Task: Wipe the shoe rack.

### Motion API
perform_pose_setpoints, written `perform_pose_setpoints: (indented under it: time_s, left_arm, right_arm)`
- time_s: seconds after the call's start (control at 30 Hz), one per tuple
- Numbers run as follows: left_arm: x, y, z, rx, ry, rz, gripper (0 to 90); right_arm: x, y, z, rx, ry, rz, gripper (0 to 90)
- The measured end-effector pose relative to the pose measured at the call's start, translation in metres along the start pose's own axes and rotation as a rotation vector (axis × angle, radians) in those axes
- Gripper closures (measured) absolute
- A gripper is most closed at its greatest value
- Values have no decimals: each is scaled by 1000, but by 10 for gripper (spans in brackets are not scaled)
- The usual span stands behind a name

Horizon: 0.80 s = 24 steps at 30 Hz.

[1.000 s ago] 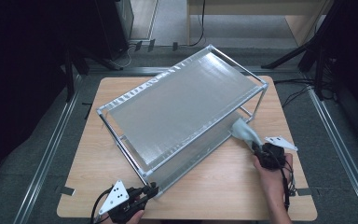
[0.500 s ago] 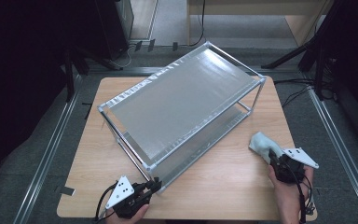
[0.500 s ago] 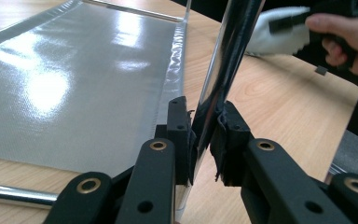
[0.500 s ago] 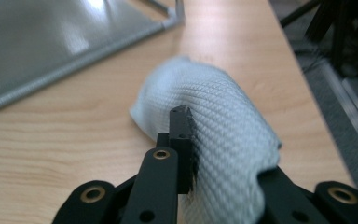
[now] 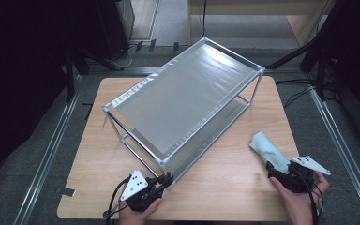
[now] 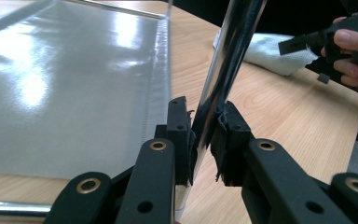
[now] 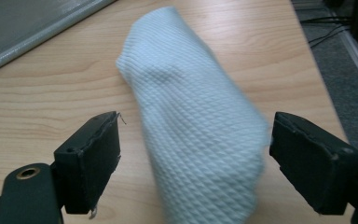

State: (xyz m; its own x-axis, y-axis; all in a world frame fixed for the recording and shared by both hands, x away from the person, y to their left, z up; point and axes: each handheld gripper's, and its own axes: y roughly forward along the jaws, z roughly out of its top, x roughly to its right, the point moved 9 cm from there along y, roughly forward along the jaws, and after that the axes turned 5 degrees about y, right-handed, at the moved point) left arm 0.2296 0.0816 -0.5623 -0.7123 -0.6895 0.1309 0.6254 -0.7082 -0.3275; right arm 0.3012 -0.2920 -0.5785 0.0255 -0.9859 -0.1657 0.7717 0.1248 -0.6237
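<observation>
A pale wooden table (image 5: 101,154) stands on grey floor (image 5: 33,154). Metal rails (image 5: 47,159) run along both its sides. Beyond it, dark stands (image 5: 75,56), black cables (image 5: 304,91) and a wooden cabinet (image 5: 258,11).

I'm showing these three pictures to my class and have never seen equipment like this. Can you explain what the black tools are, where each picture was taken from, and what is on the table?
A person holds a hand-operated two-jaw gripper in each hand. The high view looks down on the wooden table; the other two pictures come from cameras riding on the grippers. On the table stands a two-tier metal rack with silvery shelves. The left gripper is clamped on the rack's front corner post, apparently steadying it. The right gripper is open, its jaws on either side of a pale blue cloth lying on the table, not gripping it.
</observation>
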Motion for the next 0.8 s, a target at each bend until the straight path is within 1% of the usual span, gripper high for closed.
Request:
perform_pose_setpoints:
  time_s: [0.03, 0.1, 0.17, 0.23, 0.27, 0.33, 0.37, 0.4, 0.43, 0.47, 0.5, 0.57, 0.63, 0.67, 0.7, 0.73, 0.8]
  left_arm:
    - [2, 3, 1, 0, 2, -9, 782]
    - [6, 9, 3, -2, 9, -28, 781]
    - [12, 16, 4, -3, 17, -44, 781]
    - [16, 21, 6, -6, 42, -52, 785]
    - [18, 24, 7, -8, 50, -57, 786]
    - [19, 25, 8, -4, 45, -70, 777]
    - [20, 24, 8, 2, 38, -87, 755]
    - [21, 23, 9, 10, 44, -101, 722]
    - [22, 22, 8, 12, 52, -103, 687]
    - [22, 18, 9, 18, 65, -95, 650]
    - [21, 14, 9, 26, 69, -94, 608]
    - [20, 6, 10, 40, 75, -98, 550]
    - [15, -3, 9, 42, 82, -86, 515]
    - [11, -8, 8, 40, 89, -73, 502]
    - [7, -12, 8, 44, 86, -61, 495]
    - [1, -17, 8, 53, 73, -48, 494]
    - [-13, -26, 8, 64, 39, -10, 493]
  right_arm:
    - [2, -4, 1, 15, 2, -10, 153]
    - [4, -15, 7, 67, 9, -12, 151]
    - [1, -27, 13, 125, 5, -9, 151]
    - [-5, -38, 17, 166, -7, -5, 151]
    - [-11, -42, 18, 180, -14, 11, 151]
    - [-25, -46, 16, 191, -41, 43, 152]
    - [-33, -47, 15, 191, -52, 58, 152]
    - [-42, -47, 13, 193, -67, 70, 153]
    - [-51, -47, 11, 198, -78, 83, 160]
    - [-59, -46, 9, 199, -84, 100, 161]
    - [-73, -44, 6, 191, -92, 136, 161]
    - [-97, -39, -1, 177, -114, 194, 161]
    - [-122, -34, -9, 156, -134, 250, 161]
    - [-135, -31, -13, 146, -147, 276, 160]
    - [-148, -29, -18, 137, -160, 303, 160]
    - [-160, -27, -21, 130, -169, 330, 160]
    - [-185, -27, -28, 122, -187, 392, 153]
